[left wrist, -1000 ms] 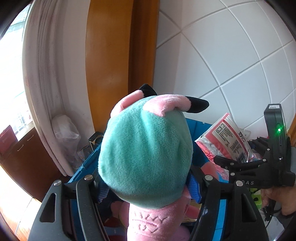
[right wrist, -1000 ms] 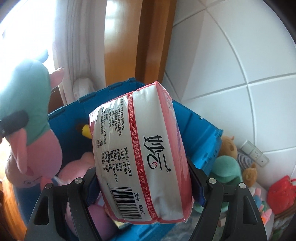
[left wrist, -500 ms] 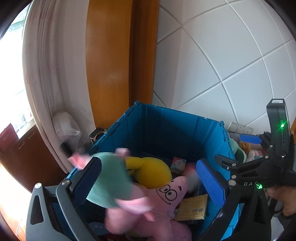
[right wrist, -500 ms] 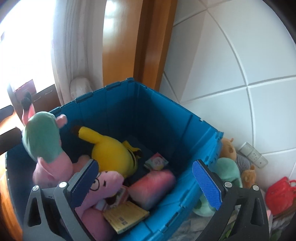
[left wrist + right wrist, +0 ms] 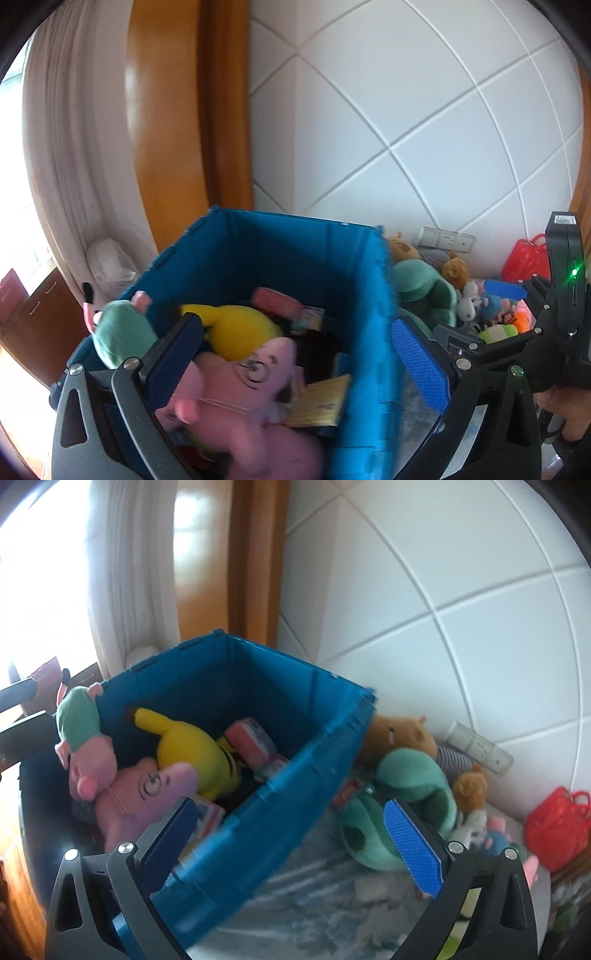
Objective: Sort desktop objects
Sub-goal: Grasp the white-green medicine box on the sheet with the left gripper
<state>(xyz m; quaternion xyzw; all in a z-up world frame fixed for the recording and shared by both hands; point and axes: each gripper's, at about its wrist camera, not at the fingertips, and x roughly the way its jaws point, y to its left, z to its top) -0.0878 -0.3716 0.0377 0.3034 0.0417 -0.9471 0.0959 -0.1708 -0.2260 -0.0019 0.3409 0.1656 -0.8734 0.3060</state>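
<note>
Reaching next for loose toys beside blue bin (image 5: 295, 786): left gripper (image 5: 295, 354) and right gripper (image 5: 291, 834) both spread wide, empty. Bin holds pink plush (image 5: 240, 384), yellow plush (image 5: 192, 753), tissue pack (image 5: 247, 738). Green plush (image 5: 410, 775) and small toys lie on bench (image 5: 314, 901) against tiled wall. Approach from above, clear bin rim, take one toy per grasp. Room tight between bin and wall; open bench nearer camera.

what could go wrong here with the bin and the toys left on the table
1. The green-capped pig plush leans at the blue bin's rim and might tip out.
2. The open right gripper straddles that rim and may bump it.
3. The green plush lies against the bin wall, which makes for a cramped grab.
</note>
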